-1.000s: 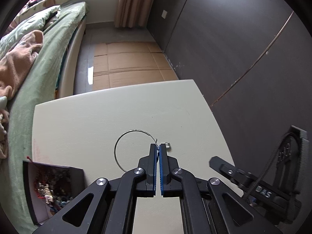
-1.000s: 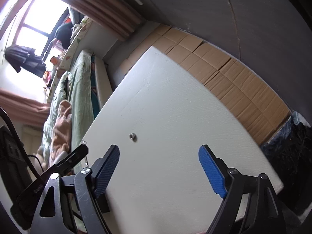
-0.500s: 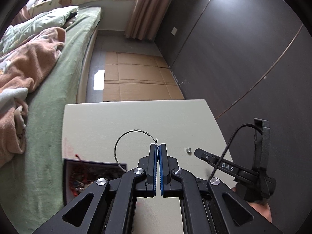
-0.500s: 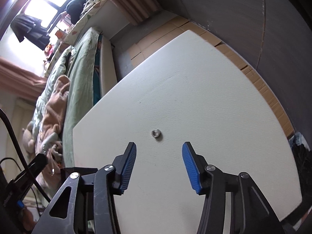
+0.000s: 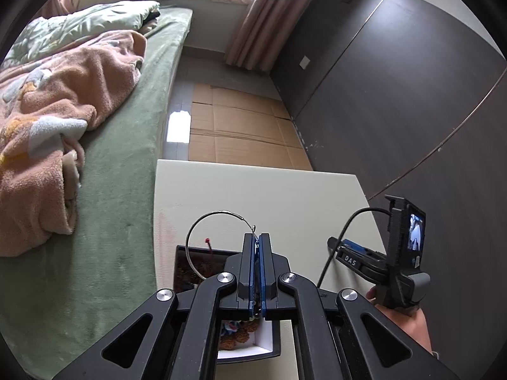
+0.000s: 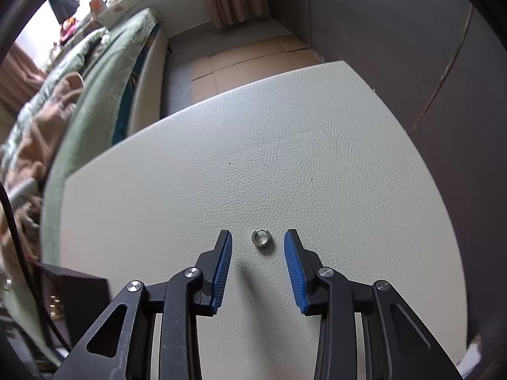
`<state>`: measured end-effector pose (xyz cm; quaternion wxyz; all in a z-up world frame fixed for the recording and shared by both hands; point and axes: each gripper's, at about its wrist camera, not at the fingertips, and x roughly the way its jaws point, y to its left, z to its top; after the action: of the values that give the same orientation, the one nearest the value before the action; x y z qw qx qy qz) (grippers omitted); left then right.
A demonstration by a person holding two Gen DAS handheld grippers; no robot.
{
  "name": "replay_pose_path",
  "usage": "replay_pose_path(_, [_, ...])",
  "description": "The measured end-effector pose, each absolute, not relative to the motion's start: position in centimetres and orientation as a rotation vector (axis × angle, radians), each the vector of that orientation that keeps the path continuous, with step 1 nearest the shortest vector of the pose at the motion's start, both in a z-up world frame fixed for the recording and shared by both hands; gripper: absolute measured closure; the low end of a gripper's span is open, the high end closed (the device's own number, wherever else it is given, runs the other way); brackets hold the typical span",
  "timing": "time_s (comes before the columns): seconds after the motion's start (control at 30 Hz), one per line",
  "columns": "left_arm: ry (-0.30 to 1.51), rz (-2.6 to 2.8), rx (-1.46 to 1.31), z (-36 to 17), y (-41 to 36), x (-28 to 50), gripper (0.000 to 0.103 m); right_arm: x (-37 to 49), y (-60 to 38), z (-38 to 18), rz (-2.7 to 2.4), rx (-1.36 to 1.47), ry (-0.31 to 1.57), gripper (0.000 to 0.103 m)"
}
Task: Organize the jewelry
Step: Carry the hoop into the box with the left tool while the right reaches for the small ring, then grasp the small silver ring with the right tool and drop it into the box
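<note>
My left gripper [image 5: 256, 237] is shut on a thin silver hoop [image 5: 202, 224] and holds it above a black jewelry box [image 5: 190, 266] full of mixed pieces at the table's left edge. My right gripper [image 6: 257, 237] is open and low over the table, and a small silver ring [image 6: 261, 238] lies on the surface between its fingertips. The right gripper also shows in the left wrist view [image 5: 348, 248], to the right of the box. A corner of the box shows in the right wrist view [image 6: 79, 294].
The white textured table [image 6: 285, 158] stands beside a green bed [image 5: 120, 174] with a pink blanket [image 5: 47, 110]. Flattened cardboard [image 5: 240, 129] covers the floor beyond the table. A dark wall [image 5: 396, 95] runs along the right.
My left gripper carried the hoop left and back until it is over the jewelry box. My right gripper narrowed its jaws and moved forward so the ring lies between its fingertips.
</note>
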<state>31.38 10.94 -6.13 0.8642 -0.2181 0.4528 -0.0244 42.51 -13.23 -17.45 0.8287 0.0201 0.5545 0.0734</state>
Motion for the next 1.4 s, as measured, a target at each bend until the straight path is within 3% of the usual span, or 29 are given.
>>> replay_pose_path(0.1, [0.952, -0.059, -0.459, -6.2, 11.3, 31.0, 0.101, 42.3, -12.0, -17.5, 0.126, -0.051, 1.152, 0.077])
replay_pose_path(0.13, [0.956, -0.064, -0.461, -6.3, 11.4, 30.9, 0.101, 42.2, -11.6, -17.4, 0.124, -0.076, 1.145, 0.089])
replay_pose_path(0.3, [0.972, -0.074, -0.480, -7.1, 11.9, 30.4, 0.101, 41.5, -10.6, -16.6, 0.147, -0.128, 1.123, 0.089])
replay_pose_path(0.63, [1.037, -0.065, -0.527, -8.6, 12.6, 30.6, 0.099, 36.3, -9.5, -8.8, 0.339, 0.006, 0.987, 0.089])
replay_pose_path(0.73, [1.069, -0.077, -0.533, -9.0, 12.5, 30.3, 0.084, 35.1, -8.7, -7.7, 0.383, 0.030, 0.968, 0.089])
replay_pose_path(0.8, [1.048, -0.062, -0.544, -8.8, 13.0, 29.7, 0.058, 34.4, -8.3, -7.4, 0.424, 0.051, 0.967, 0.089])
replay_pose_path(0.87, [1.016, -0.046, -0.562, -8.4, 13.6, 29.0, 0.049, 33.9, -7.5, -7.3, 0.463, 0.073, 0.973, 0.089])
replay_pose_path(1.27, [0.974, 0.012, -0.586, -7.0, 16.0, 26.3, 0.049, 32.9, -3.1, -7.8, 0.651, 0.172, 1.017, 0.089])
replay_pose_path(1.4, [0.970, 0.020, -0.592, -7.0, 16.3, 25.7, 0.041, 32.6, -1.9, -8.2, 0.680, 0.181, 1.032, 0.089])
